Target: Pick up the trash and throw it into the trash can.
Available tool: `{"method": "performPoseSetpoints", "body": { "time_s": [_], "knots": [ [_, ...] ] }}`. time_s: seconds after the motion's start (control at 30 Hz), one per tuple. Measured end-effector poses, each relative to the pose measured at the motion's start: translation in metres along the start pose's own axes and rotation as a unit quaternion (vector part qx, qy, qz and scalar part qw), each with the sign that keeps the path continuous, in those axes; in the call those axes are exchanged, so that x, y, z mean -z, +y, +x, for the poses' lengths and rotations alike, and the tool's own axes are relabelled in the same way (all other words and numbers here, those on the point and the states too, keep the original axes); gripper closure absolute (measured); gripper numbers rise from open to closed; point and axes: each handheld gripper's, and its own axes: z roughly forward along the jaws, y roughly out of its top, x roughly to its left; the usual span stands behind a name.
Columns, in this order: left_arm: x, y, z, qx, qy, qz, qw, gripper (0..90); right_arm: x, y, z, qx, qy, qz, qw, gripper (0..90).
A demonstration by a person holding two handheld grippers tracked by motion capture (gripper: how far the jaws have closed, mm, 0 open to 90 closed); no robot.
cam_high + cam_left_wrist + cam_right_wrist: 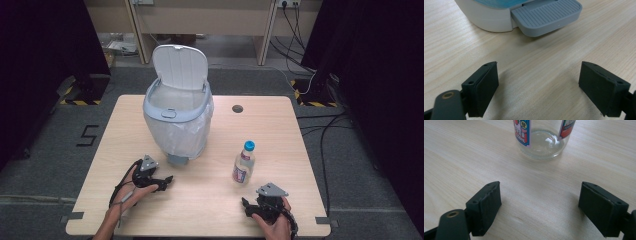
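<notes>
A pale wooden table [280, 130] fills the middle of the high view, a round cable hole [237, 108] near its far edge. A lined pedal bin [177, 112] stands left of centre; a clear bottle [244, 165] stands upright at lower right.

Light wooden table [150, 210], round hole [237, 108] near far edge, cables [325, 130] on grey floor [365, 165]
</notes>
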Motion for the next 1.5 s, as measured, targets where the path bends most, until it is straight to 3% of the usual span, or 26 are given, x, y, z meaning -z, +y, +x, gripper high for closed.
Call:
{"method": "performPoseSetpoints", "body": {
  "time_s": [0.1, 0.2, 0.27, 0.5, 0.7, 0.87, 1.33, 1.5],
  "knots": [
    [0.000, 0.000, 0.000, 0.000, 0.000, 0.000, 1.0000, 14.9, 0.001, 0.000, 0.001, 0.010, 0.006, -0.006, 0.9999, 20.6],
    [0.000, 0.000, 0.000, 0.000, 0.000, 0.000, 1.0000, 14.8, 0.003, 0.000, 0.000, 0.013, 0.009, -0.029, 0.9995, 20.7],
    [0.000, 0.000, 0.000, 0.000, 0.000, 0.000, 1.0000, 14.8, 0.005, -0.001, -0.001, 0.001, 0.011, -0.056, 0.9984, 20.6],
    [0.000, 0.000, 0.000, 0.000, -0.002, 0.000, 1.0000, 14.8, 0.009, 0.008, 0.000, 0.006, 0.010, -0.108, 0.9941, 20.5],
    [0.000, 0.000, 0.001, 0.001, -0.002, 0.000, 1.0000, 14.8, 0.009, 0.026, -0.002, 0.033, -0.003, -0.152, 0.9879, 17.9],
    [0.000, 0.000, 0.001, 0.001, -0.002, 0.000, 1.0000, 14.9, -0.001, 0.037, -0.005, 0.015, 0.012, -0.162, 0.9865, 17.5],
    [0.000, 0.000, 0.001, 0.001, -0.001, 0.000, 1.0000, 14.9, -0.015, 0.050, -0.011, 0.006, 0.022, -0.180, 0.9834, 17.8],
    [0.000, 0.000, 0.001, 0.003, -0.001, -0.001, 1.0000, 14.9, -0.025, 0.051, -0.013, 0.012, 0.022, -0.175, 0.9842, 25.5]
  ]
}}
